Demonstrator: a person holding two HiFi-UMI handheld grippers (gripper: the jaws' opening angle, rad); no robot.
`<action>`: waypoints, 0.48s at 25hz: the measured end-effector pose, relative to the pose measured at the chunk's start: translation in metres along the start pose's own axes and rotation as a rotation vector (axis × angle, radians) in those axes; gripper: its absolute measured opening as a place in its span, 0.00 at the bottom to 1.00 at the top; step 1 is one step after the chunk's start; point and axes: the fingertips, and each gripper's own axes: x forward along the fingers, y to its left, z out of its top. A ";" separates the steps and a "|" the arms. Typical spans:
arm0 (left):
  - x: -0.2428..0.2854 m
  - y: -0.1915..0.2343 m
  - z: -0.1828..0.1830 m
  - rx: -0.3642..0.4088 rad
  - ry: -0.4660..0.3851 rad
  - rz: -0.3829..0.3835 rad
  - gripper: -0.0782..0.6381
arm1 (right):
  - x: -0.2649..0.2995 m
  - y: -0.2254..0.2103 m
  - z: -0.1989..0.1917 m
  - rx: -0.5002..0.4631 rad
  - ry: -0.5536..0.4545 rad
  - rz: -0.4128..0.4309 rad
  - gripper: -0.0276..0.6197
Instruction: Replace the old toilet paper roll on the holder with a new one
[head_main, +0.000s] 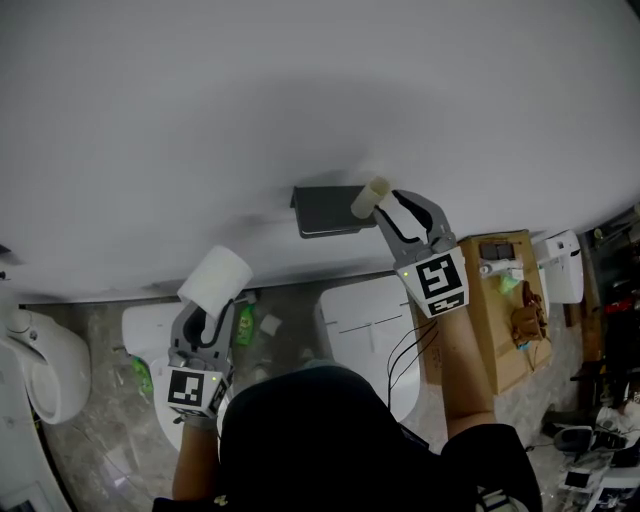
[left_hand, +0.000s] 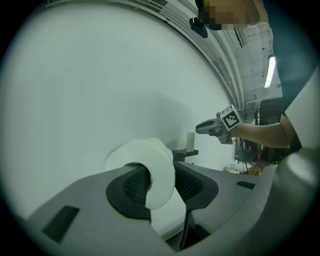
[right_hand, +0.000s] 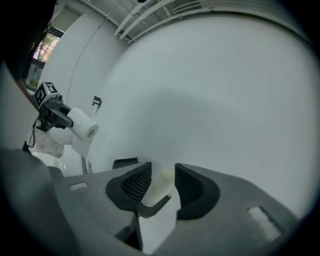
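The right gripper (right_hand: 162, 184) has its jaws apart, one on either side of the bare cardboard tube (right_hand: 156, 192). The tube leans between the ribbed pads on a dark hook (right_hand: 152, 207). It rests against the left-hand pad, but nothing shows it being squeezed. Just behind it, the flat dark grey holder (head_main: 325, 210) juts from the wall (head_main: 300, 90).

The left gripper (head_main: 207, 310) is closed on the new toilet paper roll (head_main: 215, 278). In the left gripper view, the roll's thick white wall is pinched between the pads, with one pad reaching into the core. The roll is held up in the air, left of the holder and well apart from it. A loose sheet hangs beneath it in the right gripper view.

The wall is plain, smooth and pale, and fills most of every view. Below it the floor (head_main: 100, 420) is grey and marbled. A white toilet (head_main: 40, 365) stands at the far left, and another white toilet lid (head_main: 365, 315) lies under the right arm. A green bottle (head_main: 243, 325) stands on the floor between them. To the right, an open cardboard box (head_main: 500, 330) holds small items too small to make out, with more clutter beyond it at the frame edge.
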 end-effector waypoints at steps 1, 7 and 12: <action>0.002 0.001 -0.002 0.015 -0.006 0.002 0.32 | 0.003 -0.001 -0.001 -0.019 0.011 0.019 0.27; 0.007 0.000 0.000 0.032 -0.004 0.021 0.32 | 0.016 0.003 -0.011 -0.133 0.095 0.156 0.31; 0.007 -0.002 0.001 0.016 0.003 0.037 0.32 | 0.026 0.008 -0.015 -0.211 0.122 0.224 0.32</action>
